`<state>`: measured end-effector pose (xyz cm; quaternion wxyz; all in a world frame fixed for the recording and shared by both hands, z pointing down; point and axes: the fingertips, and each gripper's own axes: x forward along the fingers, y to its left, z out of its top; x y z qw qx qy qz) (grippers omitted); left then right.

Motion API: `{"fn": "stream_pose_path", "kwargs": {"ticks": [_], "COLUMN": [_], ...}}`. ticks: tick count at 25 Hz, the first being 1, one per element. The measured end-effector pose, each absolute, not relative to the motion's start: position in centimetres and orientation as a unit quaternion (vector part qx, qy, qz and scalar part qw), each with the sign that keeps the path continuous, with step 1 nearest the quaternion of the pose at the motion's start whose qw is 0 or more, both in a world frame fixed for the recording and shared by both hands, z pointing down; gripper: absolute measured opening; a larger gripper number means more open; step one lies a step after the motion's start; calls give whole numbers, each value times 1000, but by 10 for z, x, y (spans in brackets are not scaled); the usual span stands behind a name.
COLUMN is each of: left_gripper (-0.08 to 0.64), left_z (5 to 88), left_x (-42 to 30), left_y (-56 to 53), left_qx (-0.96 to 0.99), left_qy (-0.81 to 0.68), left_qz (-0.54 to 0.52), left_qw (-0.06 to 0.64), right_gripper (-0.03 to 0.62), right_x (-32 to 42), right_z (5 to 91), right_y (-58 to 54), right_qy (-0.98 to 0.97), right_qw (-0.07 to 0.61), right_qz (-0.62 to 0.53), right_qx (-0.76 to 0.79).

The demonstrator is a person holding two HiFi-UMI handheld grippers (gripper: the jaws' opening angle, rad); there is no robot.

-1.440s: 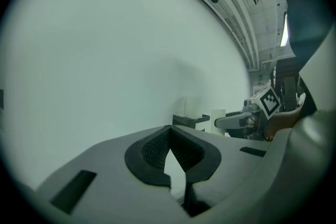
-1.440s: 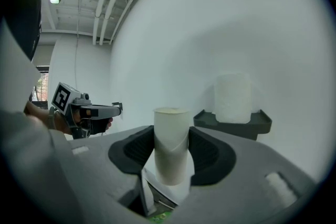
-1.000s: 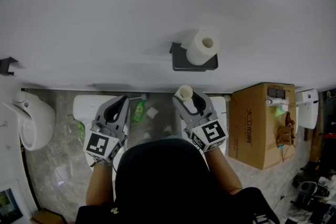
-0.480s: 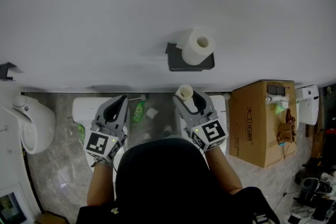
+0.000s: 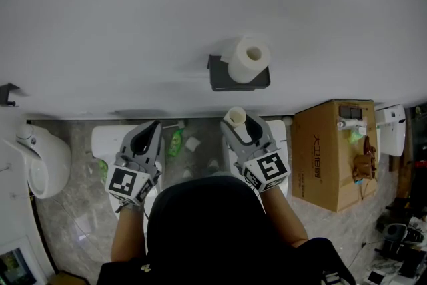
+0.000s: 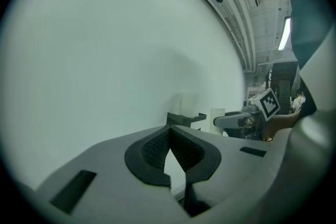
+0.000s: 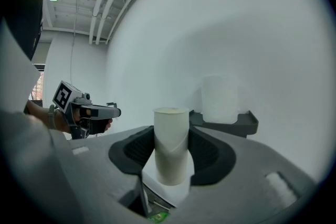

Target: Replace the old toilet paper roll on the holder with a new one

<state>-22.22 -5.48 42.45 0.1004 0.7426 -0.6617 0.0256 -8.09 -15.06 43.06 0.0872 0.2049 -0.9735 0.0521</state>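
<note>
A full white toilet paper roll stands on the dark wall holder. Below it, my right gripper is shut on a bare cardboard tube, held upright between the pads. In the right gripper view the tube fills the jaws of the gripper, with the roll and the holder just behind it. My left gripper hovers to the left, shut and empty. In the left gripper view its pads meet, and the holder shows beyond them.
A plain white wall fills the upper part. On the floor below are a cardboard box at the right, a white fixture at the left, a green bottle and white bins. A small dark hook sticks out at far left.
The holder and roll sit a little further left in the head view. Both grippers stay where they were, the right one still shut on the tube.
</note>
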Motion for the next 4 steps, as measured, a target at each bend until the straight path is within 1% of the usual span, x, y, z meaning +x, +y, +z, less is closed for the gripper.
{"fn": "stream_pose_path", "kwargs": {"ticks": [4], "left_gripper": [14], "left_z": [428], "left_x": [-223], "left_y": [-55], "left_qx": [751], "left_qy": [-654], "left_qz": [38], "left_qw": [82], "right_gripper": [193], "right_x": [-80], "right_z": [427], "right_y": [-151], "right_qy": [-973], "right_qw": [90], "right_qz": [57], "right_qx": [207]}}
